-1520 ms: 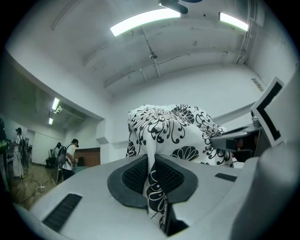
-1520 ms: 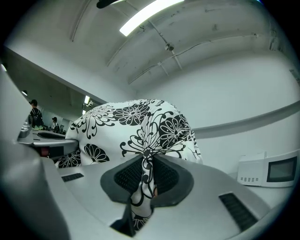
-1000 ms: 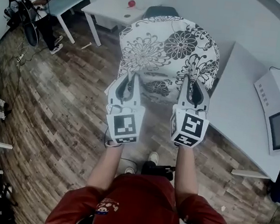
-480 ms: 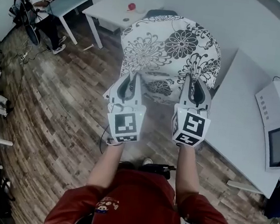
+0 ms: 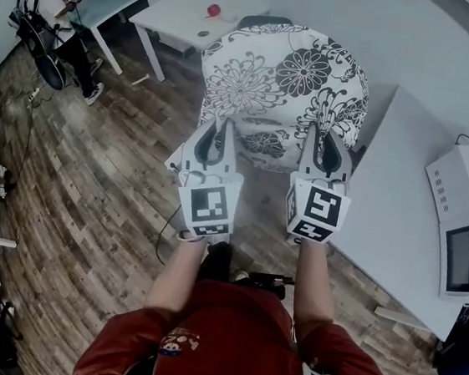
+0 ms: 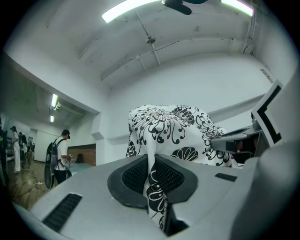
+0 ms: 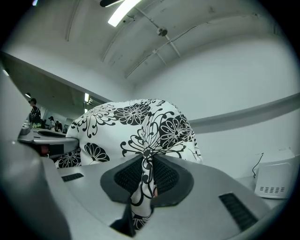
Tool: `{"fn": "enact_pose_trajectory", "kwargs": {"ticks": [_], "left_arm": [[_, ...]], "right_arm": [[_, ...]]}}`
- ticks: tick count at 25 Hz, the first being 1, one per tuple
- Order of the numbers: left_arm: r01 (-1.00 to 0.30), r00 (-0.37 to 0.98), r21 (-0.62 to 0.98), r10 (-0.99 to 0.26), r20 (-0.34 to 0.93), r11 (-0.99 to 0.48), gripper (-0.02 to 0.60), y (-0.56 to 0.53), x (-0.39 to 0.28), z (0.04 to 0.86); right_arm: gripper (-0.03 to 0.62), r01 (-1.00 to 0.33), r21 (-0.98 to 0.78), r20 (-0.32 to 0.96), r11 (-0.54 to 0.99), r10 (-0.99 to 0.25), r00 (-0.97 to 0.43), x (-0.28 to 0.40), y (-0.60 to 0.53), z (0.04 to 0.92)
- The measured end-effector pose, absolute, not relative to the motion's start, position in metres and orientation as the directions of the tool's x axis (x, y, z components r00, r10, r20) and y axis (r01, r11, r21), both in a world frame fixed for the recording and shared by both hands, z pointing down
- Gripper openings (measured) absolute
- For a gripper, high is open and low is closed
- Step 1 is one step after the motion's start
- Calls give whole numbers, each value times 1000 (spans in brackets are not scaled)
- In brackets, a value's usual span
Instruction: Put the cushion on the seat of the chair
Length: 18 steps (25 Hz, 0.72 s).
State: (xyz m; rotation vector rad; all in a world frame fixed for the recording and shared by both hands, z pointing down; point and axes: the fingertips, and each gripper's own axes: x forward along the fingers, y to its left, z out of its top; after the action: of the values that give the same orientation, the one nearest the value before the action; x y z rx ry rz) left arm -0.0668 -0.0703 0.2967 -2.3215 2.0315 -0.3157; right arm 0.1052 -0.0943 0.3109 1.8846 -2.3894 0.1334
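Observation:
A white cushion (image 5: pixel 284 83) with black flower prints hangs in the air in front of me, held up over the wooden floor. My left gripper (image 5: pixel 213 130) is shut on its near left edge, with the fabric (image 6: pixel 152 187) pinched between the dark pads. My right gripper (image 5: pixel 325 142) is shut on the near right edge, and the cloth (image 7: pixel 143 185) is squeezed between its pads too. The cushion (image 6: pixel 171 131) fills the middle of both gripper views. A dark chair back (image 5: pixel 266 20) peeks out just beyond the cushion's top edge; its seat is hidden.
A white table (image 5: pixel 412 177) with a white box-shaped device (image 5: pixel 457 225) stands at the right. Another white table (image 5: pixel 183 8) with a small red object (image 5: pixel 213 9) is at the back. A person (image 5: pixel 47 22) stands far left by a light blue table. Chairs line the left edge.
The view has shifted a little; the cushion and both grippers keep the same hold and place before me. My feet below have moved slightly.

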Motion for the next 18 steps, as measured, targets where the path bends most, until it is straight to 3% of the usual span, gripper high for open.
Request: {"fn": "enact_pose_trajectory", "kwargs": {"ticks": [18], "left_arm": [[-976,96,-182,-986,135,-120,49,-67,-69,295]], "right_arm": [[60,-968,-29,142,251,-957,-252,101,-96,315]]}}
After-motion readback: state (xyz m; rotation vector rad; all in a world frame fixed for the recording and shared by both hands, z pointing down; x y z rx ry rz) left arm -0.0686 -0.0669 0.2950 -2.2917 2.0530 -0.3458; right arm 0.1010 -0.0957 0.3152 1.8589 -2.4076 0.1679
